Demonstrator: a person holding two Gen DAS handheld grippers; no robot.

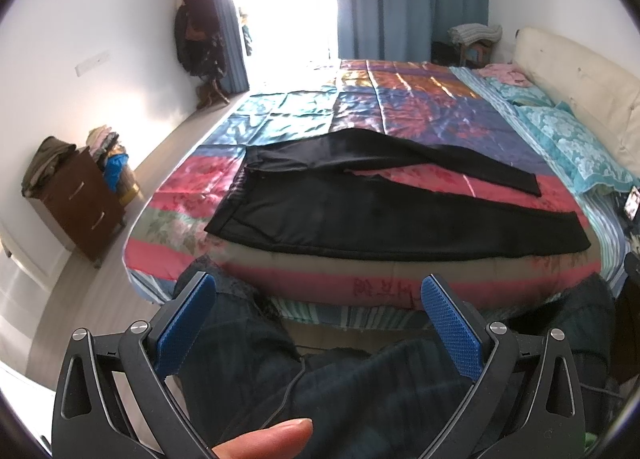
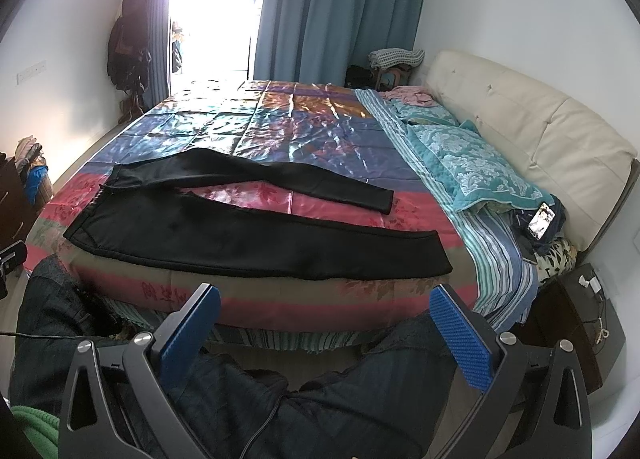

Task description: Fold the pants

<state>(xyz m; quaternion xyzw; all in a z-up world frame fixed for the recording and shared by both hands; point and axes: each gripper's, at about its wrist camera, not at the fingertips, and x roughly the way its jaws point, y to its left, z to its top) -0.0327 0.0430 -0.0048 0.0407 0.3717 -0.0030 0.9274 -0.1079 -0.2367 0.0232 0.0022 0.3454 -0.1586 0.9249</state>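
Closest to me, the left gripper (image 1: 318,291) and the right gripper (image 2: 326,301) are both held low over the person's knees, jaws spread wide and gripping nothing, which I take to mean no fold has been started and the person is sizing up the cloth before reaching in. A thumb (image 1: 264,439) pokes into the bottom of the left view, on the handle side. Just beyond the blue pads lies the near edge of the bed (image 2: 280,299), and the black pants (image 2: 224,235) are spread flat on it, close to that edge, waistband toward the left and both legs running off to the right. The legs are parted in a narrow V, the near one broad and straight along the edge, the far one angled away, so that bringing one leg over onto the other looks to me the likely first step. The shiny patchwork quilt (image 2: 280,131) under them looks slippery, so the fabric may slide when pulled. Further right are a teal floral pillow (image 2: 476,167), a phone (image 2: 541,220) with its screen lit, and a cream padded headboard (image 2: 520,119). On the left stands a brown dresser (image 1: 76,207) piled with clothes, and at the far end blue curtains (image 2: 336,7) hang beside a bright glass door.
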